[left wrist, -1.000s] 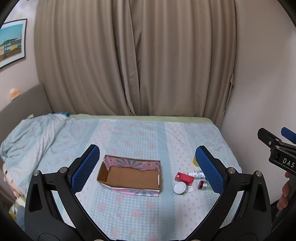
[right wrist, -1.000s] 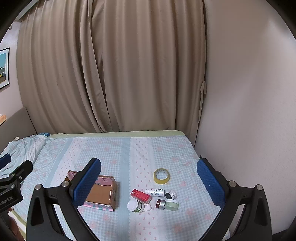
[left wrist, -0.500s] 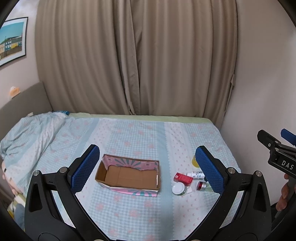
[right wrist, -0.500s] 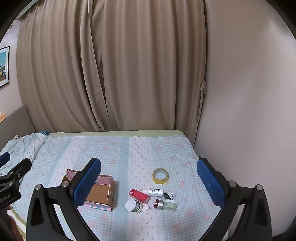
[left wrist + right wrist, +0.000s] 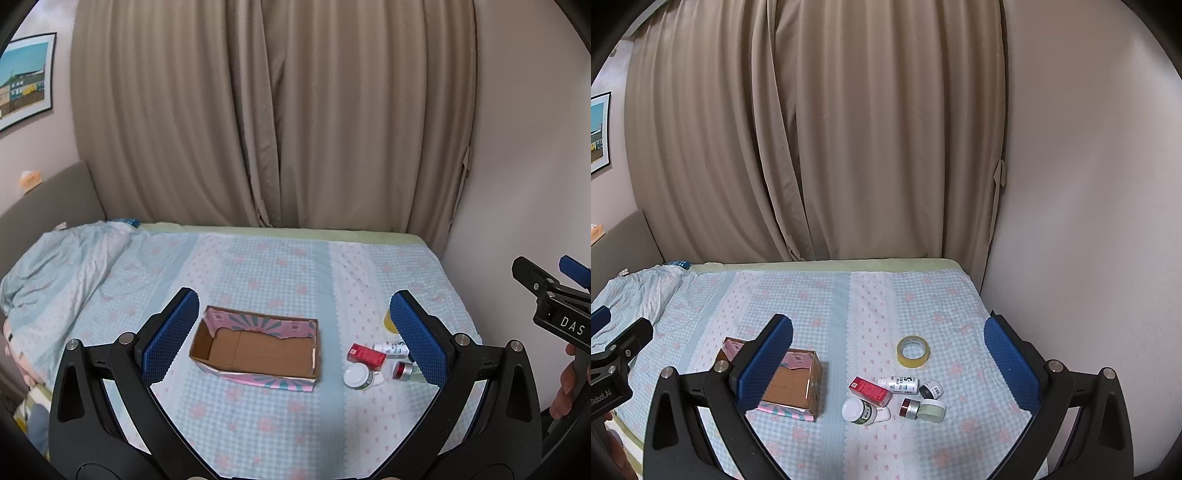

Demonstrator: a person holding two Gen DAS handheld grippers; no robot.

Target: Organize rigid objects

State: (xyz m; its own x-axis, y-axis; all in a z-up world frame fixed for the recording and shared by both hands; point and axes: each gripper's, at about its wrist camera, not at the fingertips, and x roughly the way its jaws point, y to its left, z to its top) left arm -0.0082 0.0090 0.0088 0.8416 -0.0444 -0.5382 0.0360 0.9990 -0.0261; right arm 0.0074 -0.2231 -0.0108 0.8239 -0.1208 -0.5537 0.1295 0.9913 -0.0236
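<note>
left gripper (image 5: 293, 338): held above the near side of the bed, its blue-padded fingers spread wide apart with nothing between them; the cardboard box sits in the gap as seen from its own camera.
right gripper (image 5: 888, 360): also raised over the bed, fingers wide apart and holding nothing; the cluster of small items lies between them in its view.
cardboard box (image 5: 256, 349): open-topped, brown inside with pink and teal patterned outer walls, resting on the bed left of the small items; nothing inside it.
red box (image 5: 870, 389): lying flat, touching the white bottle behind it.
white bottle (image 5: 903, 384): on its side, label up, just beyond the red box.
white-capped jar (image 5: 864, 410): on its side, nearest the camera, just in front of the red box.
red-capped jar (image 5: 909, 408): beside the pale green tin (image 5: 931, 410), the two touching.
small black-lidded pot (image 5: 931, 389): just right of the white bottle.
tape roll (image 5: 913, 350): yellow, lying flat, apart from the cluster on its far side.
bed (image 5: 812, 306): covered in a blue checked sheet with pink flowers.
</note>
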